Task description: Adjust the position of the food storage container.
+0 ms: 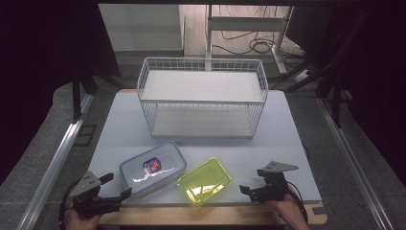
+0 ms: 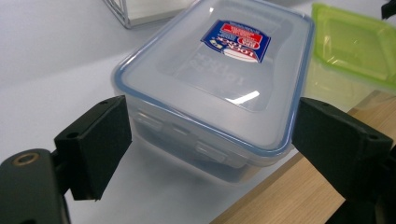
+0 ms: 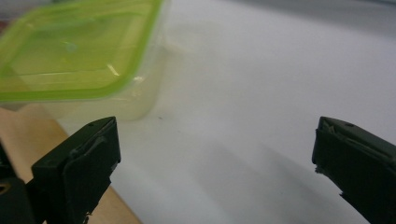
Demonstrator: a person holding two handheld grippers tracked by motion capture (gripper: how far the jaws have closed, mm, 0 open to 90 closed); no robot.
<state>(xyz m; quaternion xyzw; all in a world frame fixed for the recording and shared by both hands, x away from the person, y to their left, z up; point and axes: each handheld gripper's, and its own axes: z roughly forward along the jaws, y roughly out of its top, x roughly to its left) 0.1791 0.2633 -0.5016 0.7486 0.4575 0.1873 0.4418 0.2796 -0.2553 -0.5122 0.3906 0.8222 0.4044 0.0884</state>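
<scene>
A clear plastic box with a blue-rimmed lid and a red and blue label (image 1: 153, 168) (image 2: 212, 70) lies on the white table top near the front. Beside it on the right lies a clear box with a green lid (image 1: 205, 181) (image 3: 77, 51) (image 2: 355, 44). My left gripper (image 1: 116, 185) (image 2: 211, 116) is open at the blue-rimmed box's near left end, and its jaws flank that end without visibly pressing it. My right gripper (image 1: 253, 180) (image 3: 217, 130) is open just right of the green-lidded box, over bare table.
A white wire basket (image 1: 201, 96) with two shelf levels stands at the back middle of the table (image 1: 119, 120). A wooden strip (image 1: 191, 216) runs along the front edge under both hands. Metal rails flank the table.
</scene>
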